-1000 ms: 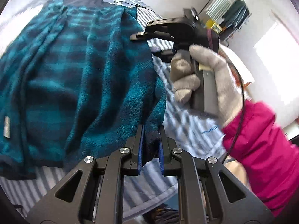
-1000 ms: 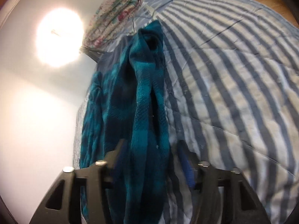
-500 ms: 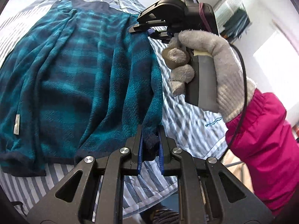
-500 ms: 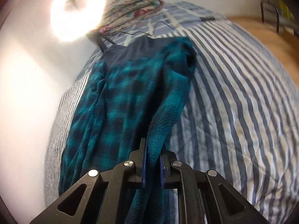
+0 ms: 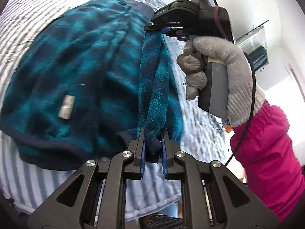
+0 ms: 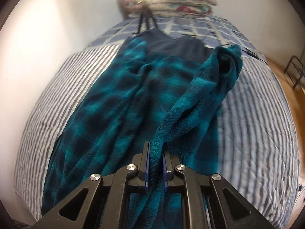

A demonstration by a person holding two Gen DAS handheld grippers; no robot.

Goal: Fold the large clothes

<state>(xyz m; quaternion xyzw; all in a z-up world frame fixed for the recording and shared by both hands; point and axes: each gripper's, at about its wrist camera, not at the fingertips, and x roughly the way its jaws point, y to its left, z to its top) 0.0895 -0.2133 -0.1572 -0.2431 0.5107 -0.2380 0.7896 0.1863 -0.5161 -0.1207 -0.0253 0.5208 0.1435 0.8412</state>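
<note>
- Bed (image 6: 263, 126) w/ striped cover fills both views; a stack of folded bedding (image 6: 183, 2) sits at the far end by the wall.
- Teal plaid fleece (image 5: 72, 72) lies spread on the bed, most of it flat, dark hem near the cam. Its right edge is off the bed now, hanging as a strip betw. the two tongs.
- Change: 1 s ago the right tongs were wide open around that edge. Half a sec ago they'd shut on it. Now the edge is pulled up higher and tighter, and the views are blurry, so prob. moving fast.
- Means: both ends of the side are held, so I think the side can swing over onto the middle for the first fold.
- Right hand (image 5: 225, 72) in a grey glove, pink sleeve, holds the right tongs (image 5: 164, 31). Shut tight on the far end of the edge; right view shows fleece squeezed betw. the blue pads (image 6: 146, 169).
- Left tongs (image 5: 153, 152) also shut, only a thin gap, pinching the dark corner of the hem.
- Small white label (image 5: 66, 109) shows on the flat part, so maybe the inside faces up.
</note>
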